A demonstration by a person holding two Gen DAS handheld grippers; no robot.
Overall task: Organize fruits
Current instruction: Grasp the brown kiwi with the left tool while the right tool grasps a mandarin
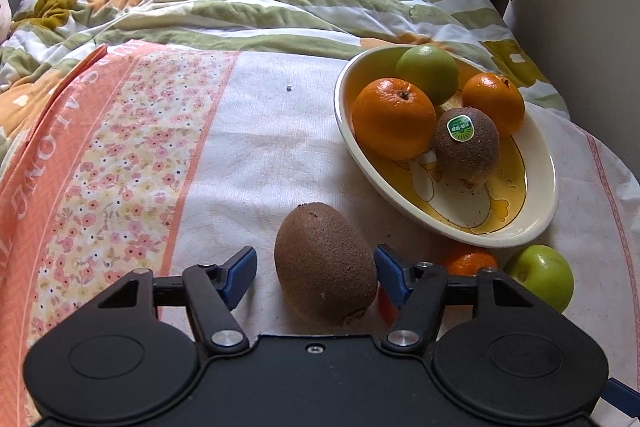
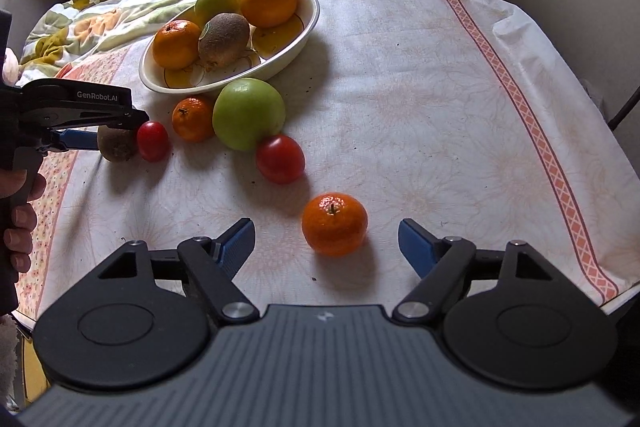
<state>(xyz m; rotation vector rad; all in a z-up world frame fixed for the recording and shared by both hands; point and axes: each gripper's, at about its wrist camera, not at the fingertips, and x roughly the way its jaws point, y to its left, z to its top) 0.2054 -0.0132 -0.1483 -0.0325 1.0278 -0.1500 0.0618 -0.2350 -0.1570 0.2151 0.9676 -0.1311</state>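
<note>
Partly hidden: a small orange (image 1: 470, 261) and a green apple (image 1: 544, 277) sit behind the left tool (image 1: 316, 265), low by the dish (image 1: 516, 231). Left tool spread wide, loose kiwi (image 1: 326, 263) between its fingers, right pad touching or nearly so, cannot tell. Kiwi lies on the cloth, long axis running away and leftward. Right tool (image 2: 326, 245) wide open, holding nothing, mandarin (image 2: 334, 223) just ahead.

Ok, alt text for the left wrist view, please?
The open left gripper straddles a kiwi lying on the cloth, fingers not visibly closed on it. Beyond, right, a bowl holds two oranges, a green apple and a stickered kiwi.
</note>
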